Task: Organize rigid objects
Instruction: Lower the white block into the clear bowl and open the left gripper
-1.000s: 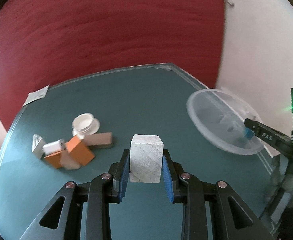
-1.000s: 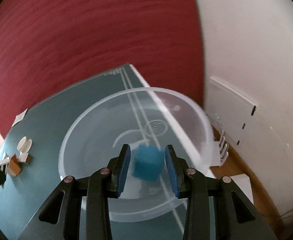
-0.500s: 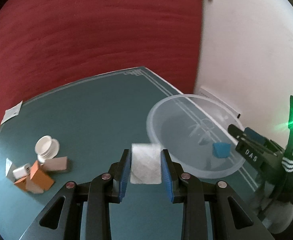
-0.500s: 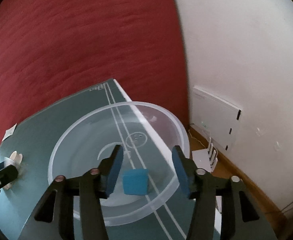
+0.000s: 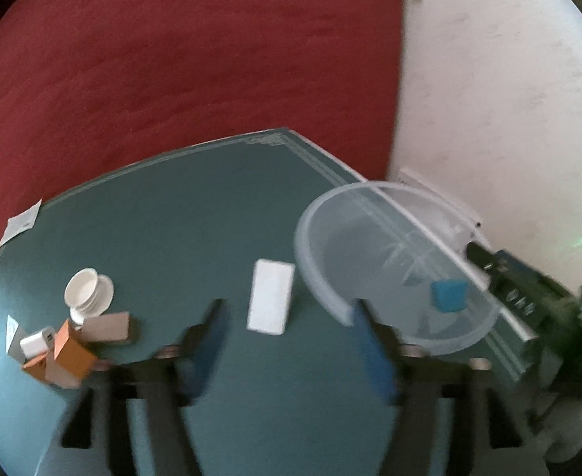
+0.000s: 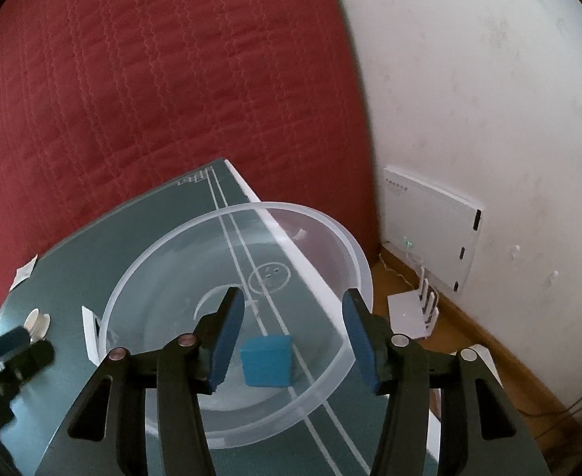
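Hanging above the counter (image 5: 179,238), the left claw (image 5: 287,341) has just been opening, and its jaws now stand wide with nothing between them. Just beyond, the white block (image 5: 271,295) lies outside the clear bowl (image 5: 318,281), beside its left wall. The right claw (image 6: 291,331) is open over the blue cube (image 6: 267,361) inside. I'd regrip the block squarely and release only past the rim.

From my left wrist view: block (image 5: 271,301) lies on table (image 5: 195,206), bowl (image 5: 318,277) just beside at three o'clock holding cube (image 5: 447,295); box cluster (image 5: 68,345) at nine o'clock.
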Tool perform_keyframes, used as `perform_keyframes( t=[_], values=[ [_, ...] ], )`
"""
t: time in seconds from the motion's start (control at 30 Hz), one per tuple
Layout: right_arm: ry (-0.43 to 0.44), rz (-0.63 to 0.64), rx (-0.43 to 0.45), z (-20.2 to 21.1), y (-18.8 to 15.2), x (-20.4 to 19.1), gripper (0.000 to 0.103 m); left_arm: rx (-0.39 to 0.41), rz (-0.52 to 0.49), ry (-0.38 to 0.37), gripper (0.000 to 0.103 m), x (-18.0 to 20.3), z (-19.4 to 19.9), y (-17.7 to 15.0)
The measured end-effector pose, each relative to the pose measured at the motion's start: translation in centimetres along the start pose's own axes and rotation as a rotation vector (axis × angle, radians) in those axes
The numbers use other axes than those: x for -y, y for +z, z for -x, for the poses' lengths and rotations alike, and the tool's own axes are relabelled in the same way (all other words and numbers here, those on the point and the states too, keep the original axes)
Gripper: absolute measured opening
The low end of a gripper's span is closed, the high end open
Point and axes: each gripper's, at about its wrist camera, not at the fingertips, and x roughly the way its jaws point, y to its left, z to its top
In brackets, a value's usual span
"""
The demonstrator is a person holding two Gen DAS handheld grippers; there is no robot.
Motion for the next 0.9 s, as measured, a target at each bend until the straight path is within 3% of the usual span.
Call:
perform_keyframes(
  t=[0.37, 0.47, 0.7, 0.8, 0.87, 0.9],
  values=[
    [0.0, 0.004, 0.003, 0.0, 0.0, -0.2, 0.053, -0.051, -0.011, 0.076, 0.079, -0.4, -4.0, -1.0],
    [0.0, 0.004, 0.002, 0.0, -0.1, -0.2, 0.053, -0.078, -0.006, 0.077, 0.068, -0.4, -5.1, -0.8],
    [0.003, 0.005, -0.002, 0.1, -0.3, -0.3, 0.053, -0.121, 0.03, 0.062, 0.055, -0.8, -7.4, 0.0],
    [0.005, 0.005, -0.005, 0.1, -0.4, -0.2, 0.053, -0.131, 0.044, 0.048, 0.045, -0.9, -7.8, 0.2],
    [0.006, 0.005, -0.006, 0.1, -0.4, -0.2, 0.053, -0.131, 0.041, 0.037, 0.031, -0.8, -8.0, 0.3],
    [0.006, 0.004, -0.006, 0.2, -0.4, -0.2, 0.053, -0.132, 0.036, 0.036, 0.031, -0.7, -7.9, 0.4]
  ],
)
